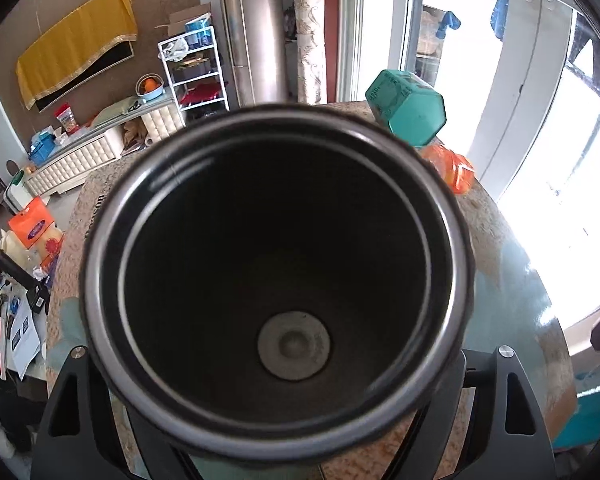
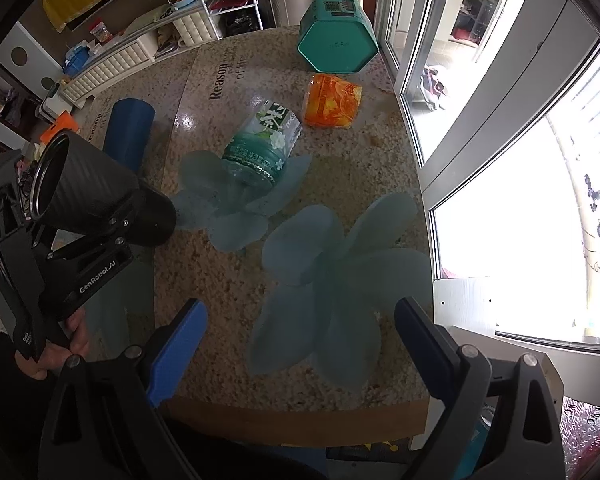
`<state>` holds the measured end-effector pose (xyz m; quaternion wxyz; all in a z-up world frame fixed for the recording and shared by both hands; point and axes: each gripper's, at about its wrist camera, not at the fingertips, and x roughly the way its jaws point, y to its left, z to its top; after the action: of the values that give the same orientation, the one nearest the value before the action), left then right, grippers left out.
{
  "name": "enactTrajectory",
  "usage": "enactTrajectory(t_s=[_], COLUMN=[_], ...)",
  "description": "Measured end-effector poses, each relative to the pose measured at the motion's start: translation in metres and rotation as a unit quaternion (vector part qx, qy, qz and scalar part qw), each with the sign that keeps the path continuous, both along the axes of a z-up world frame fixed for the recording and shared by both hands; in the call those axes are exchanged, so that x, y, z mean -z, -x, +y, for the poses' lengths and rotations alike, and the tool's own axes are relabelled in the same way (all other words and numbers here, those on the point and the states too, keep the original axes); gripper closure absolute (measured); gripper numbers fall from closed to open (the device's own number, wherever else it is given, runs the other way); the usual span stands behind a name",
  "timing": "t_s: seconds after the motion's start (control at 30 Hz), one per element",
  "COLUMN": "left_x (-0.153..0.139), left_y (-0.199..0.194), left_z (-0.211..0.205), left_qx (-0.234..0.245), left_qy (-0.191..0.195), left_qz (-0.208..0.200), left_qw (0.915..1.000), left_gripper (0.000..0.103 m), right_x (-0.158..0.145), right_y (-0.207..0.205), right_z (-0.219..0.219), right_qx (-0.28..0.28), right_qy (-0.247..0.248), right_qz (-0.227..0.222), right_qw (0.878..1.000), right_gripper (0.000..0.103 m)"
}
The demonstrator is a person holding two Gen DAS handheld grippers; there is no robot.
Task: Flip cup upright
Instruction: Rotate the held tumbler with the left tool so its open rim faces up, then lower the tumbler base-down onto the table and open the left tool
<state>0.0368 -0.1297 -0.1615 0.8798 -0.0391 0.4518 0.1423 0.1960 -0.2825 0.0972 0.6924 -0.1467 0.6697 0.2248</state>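
L tool (image 2: 116, 216) clamps black cup (image 2: 96, 188), tilted, tips hidden; R tool (image 2: 300, 344) wide open, empty.

- Daylight pours in from the windows (image 2: 520, 200) on the right, blown out to plain white in both views.
- The glossy table (image 2: 340, 208) shows glare patches near its far side, and a bright sheen along its right edge in the left wrist view.
- The inside of the black cup (image 1: 276, 272) is dark and its near rim slightly blurred.
- The room on the left is dimmer.
- Fisheye bending curves the window frames; black vignette fills the corners.
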Motion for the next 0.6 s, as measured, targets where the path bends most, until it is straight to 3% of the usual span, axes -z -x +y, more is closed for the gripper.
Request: enactTrajectory(t_s=[0.1,0.37,0.6], left_x=[0.0,-0.007,-0.029], left_y=[0.002,0.015,0.03], left_z=[0.001,0.003,0.007], left_qx=[0.005,0.036,0.076], left_qy=[0.023,0.056,0.086], left_qz=[0.001,0.007,0.0], left_qw=[0.9997,0.9977,0.9934], left_gripper=[0.009,0.0,0.0], right_x=[0.002,0.005,0.002], right_y=[0.001,0.004,0.008], right_z=[0.001,0.003,0.008], right_qx=[-0.001,0.001,0.014], right_qy=[0.0,-0.018,-0.052], right_qz=[0.003,0.011,0.007], right_qw=[1.0,1.0,0.999], right_gripper=[0.008,0.008,0.008])
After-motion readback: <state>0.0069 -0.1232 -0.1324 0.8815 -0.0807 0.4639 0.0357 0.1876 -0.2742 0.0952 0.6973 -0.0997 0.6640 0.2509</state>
